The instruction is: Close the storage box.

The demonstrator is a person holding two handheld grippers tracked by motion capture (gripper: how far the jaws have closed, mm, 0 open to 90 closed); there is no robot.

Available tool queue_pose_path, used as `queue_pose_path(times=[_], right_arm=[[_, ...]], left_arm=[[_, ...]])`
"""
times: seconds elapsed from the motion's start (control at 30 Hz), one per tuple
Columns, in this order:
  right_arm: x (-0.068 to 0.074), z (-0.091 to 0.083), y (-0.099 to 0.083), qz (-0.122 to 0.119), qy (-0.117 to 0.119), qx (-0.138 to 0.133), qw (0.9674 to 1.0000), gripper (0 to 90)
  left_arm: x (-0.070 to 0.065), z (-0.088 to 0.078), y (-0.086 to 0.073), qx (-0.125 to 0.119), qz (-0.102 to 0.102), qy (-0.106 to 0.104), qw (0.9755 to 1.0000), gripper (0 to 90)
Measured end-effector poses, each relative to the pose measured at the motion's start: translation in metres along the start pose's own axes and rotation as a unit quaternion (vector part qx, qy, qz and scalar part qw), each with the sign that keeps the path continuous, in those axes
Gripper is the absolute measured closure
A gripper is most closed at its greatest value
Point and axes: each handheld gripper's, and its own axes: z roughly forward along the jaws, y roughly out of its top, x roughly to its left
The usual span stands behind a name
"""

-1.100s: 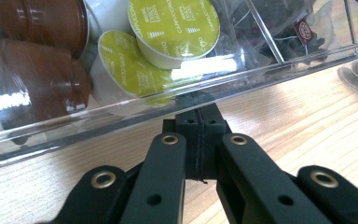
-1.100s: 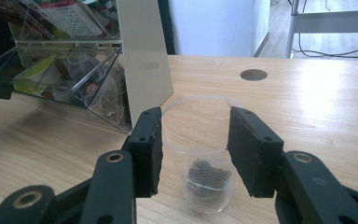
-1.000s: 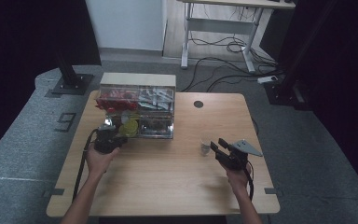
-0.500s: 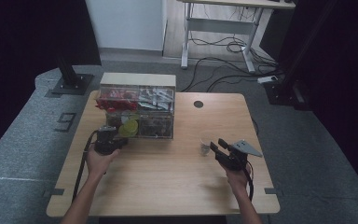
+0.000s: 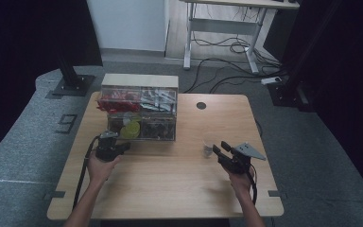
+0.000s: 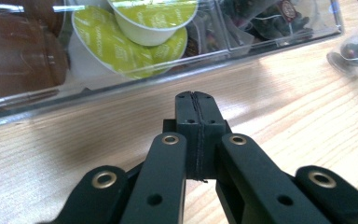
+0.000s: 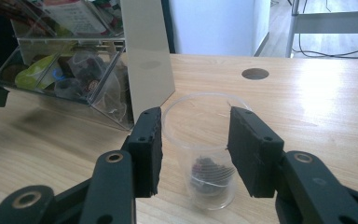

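A clear plastic cup (image 5: pixel 209 145) (image 7: pixel 199 149) stands on the wooden table with a small dark item (image 7: pixel 210 171) at its bottom. My right gripper (image 5: pixel 220 150) (image 7: pixel 196 140) is open, one jaw on each side of the cup and neither touching it. My left gripper (image 5: pixel 118 146) (image 6: pixel 196 100) is shut on nothing, low over the table just in front of the clear organizer box (image 5: pixel 139 111). Green-lidded capsules (image 6: pixel 140 28) lie in the box's lower left bin, and dark pods (image 6: pixel 284 16) in the bin beside it. The cup (image 6: pixel 356 51) also shows far right in the left gripper view.
The organizer box (image 7: pixel 74 60) has a beige side panel (image 7: pixel 144 51), with red packets (image 5: pixel 118 101) and white packets (image 5: pixel 158 99) in its upper bins. A round cable hole (image 5: pixel 201 105) lies in the table behind the cup. Bare tabletop (image 5: pixel 170 179) stretches between the two hands.
Hardly anything has changed. The left gripper has shifted a touch toward the person in front of the box. The right gripper stays around the cup.
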Motion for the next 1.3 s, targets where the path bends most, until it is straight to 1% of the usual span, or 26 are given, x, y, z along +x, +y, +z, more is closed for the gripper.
queue_pose_path(times=[0.13, 0.23, 0.33, 0.47, 0.63, 0.77, 0.8, 0.87, 0.93, 1.0, 1.07, 1.13, 1.17, 1.2, 1.23, 1.3], right_arm=[[0.001, -0.001, -0.001, -0.002, 0.002, 0.001, 1.0000, 54.2], [0.001, -0.002, -0.002, -0.003, 0.003, 0.002, 1.0000, 54.0], [0.002, -0.004, -0.004, -0.003, 0.005, 0.005, 1.0000, 53.6], [0.002, -0.008, -0.008, -0.004, 0.007, 0.009, 0.9999, 53.3], [0.001, -0.018, -0.013, -0.007, 0.009, 0.009, 0.9999, 52.5], [0.000, -0.028, -0.018, -0.014, 0.014, 0.013, 0.9997, 51.7], [0.000, -0.030, -0.020, -0.016, 0.016, 0.015, 0.9996, 51.5], [-0.001, -0.035, -0.024, -0.017, 0.019, 0.018, 0.9995, 50.6], [-0.002, -0.039, -0.029, -0.022, 0.022, 0.024, 0.9992, 49.5], [-0.003, -0.043, -0.035, -0.026, 0.023, 0.033, 0.9989, 48.2], [-0.005, -0.046, -0.040, -0.028, 0.021, 0.040, 0.9986, 46.9], [-0.007, -0.050, -0.045, -0.022, 0.022, 0.045, 0.9985, 45.8], [-0.008, -0.051, -0.046, -0.022, 0.022, 0.046, 0.9984, 45.1], [-0.009, -0.052, -0.049, -0.020, 0.021, 0.049, 0.9984, 44.4], [-0.011, -0.053, -0.052, -0.020, 0.022, 0.055, 0.9980, 43.6], [-0.014, -0.053, -0.057, -0.022, 0.018, 0.068, 0.9973, 42.0]], left_arm=[[-0.006, -0.004, -0.006, -0.014, 0.011, 0.001, 0.9998, 90.0], [-0.010, -0.007, -0.010, -0.024, 0.016, -0.004, 0.9996, 90.0], [-0.013, -0.011, -0.015, -0.027, 0.019, -0.009, 0.9994, 90.0], [-0.018, -0.014, -0.024, -0.039, 0.023, -0.028, 0.9986, 90.0], [-0.024, -0.014, -0.040, -0.038, 0.026, -0.034, 0.9983, 90.0], [-0.026, -0.015, -0.055, -0.042, 0.013, -0.047, 0.9980, 90.0], [-0.027, -0.014, -0.060, -0.040, 0.012, -0.047, 0.9980, 90.0], [-0.029, -0.013, -0.066, -0.030, 0.023, -0.035, 0.9987, 89.9], [-0.030, -0.014, -0.072, -0.031, 0.023, -0.035, 0.9986, 89.3], [-0.032, -0.016, -0.076, -0.031, 0.028, -0.033, 0.9986, 87.0], [-0.033, -0.018, -0.080, -0.034, 0.027, -0.033, 0.9985, 84.4], [-0.033, -0.019, -0.084, -0.036, 0.032, -0.031, 0.9984, 81.1], [-0.034, -0.019, -0.086, -0.036, 0.035, -0.030, 0.9983, 77.9], [-0.035, -0.019, -0.088, -0.036, 0.045, -0.025, 0.9980, 74.2], [-0.036, -0.018, -0.090, -0.037, 0.048, -0.024, 0.9979, 71.4], [-0.036, -0.016, -0.091, -0.031, 0.050, -0.029, 0.9978, 66.1]])
